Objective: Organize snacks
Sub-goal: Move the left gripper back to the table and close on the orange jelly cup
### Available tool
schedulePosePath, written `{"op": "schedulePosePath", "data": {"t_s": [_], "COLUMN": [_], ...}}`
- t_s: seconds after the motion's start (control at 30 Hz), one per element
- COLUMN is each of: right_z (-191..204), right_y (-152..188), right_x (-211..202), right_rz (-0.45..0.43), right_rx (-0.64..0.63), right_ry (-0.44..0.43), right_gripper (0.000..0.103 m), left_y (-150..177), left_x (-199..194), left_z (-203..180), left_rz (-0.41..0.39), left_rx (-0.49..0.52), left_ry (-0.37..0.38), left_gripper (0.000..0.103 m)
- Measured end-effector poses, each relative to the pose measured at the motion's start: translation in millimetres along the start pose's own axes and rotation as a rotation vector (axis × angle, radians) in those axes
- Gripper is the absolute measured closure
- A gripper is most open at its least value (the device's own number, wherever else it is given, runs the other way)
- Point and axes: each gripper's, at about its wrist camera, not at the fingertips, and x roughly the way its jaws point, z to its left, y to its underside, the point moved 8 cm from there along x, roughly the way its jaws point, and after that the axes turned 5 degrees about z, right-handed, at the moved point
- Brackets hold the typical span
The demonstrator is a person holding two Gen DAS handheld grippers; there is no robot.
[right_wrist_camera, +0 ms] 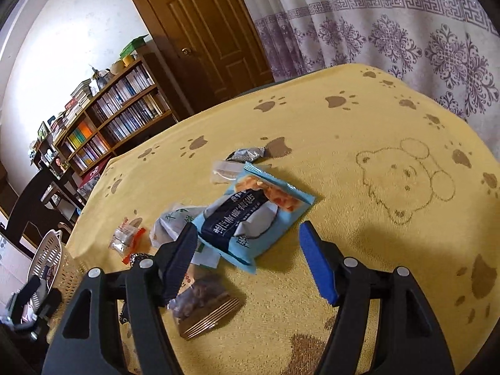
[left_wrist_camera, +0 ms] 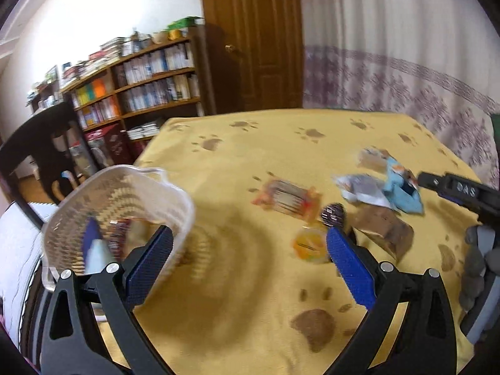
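Right claw (right_wrist_camera: 247,243) above "DAS"-unmarked blue packet (right_wrist_camera: 250,215)

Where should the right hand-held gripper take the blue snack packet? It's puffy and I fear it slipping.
Grip the blue snack packet across its narrow width near the lower end, coming from above and slightly behind. It lies flat and angled on the yellow cloth, directly between the open right hand-held gripper fingers.
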Motion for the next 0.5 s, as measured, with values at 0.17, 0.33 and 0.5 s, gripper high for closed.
{"op": "schedulePosePath", "data": {"t_s": [0.17, 0.33, 0.5], "right_z": [-1, -2, -3], "right_y": [3, 6, 9], "right_x": [2, 3, 6], "right_rz": [0.012, 0.018, 0.027], "right_rx": [0.008, 0.017, 0.02], "right_ry": [-0.011, -0.016, -0.018], "right_gripper": [0.033, 0.032, 0.032], "left_y": [7, 5, 6], "left_x": [27, 43, 61], "left_z": [-18, -30, -34], "left_rz": [0.066, 0.085, 0.104], "left_rx": [0.013, 0.011, -0.032], "left_ry": [0.057, 0.11, 0.182], "left_gripper": [0.019, 0.031, 0.039]}}
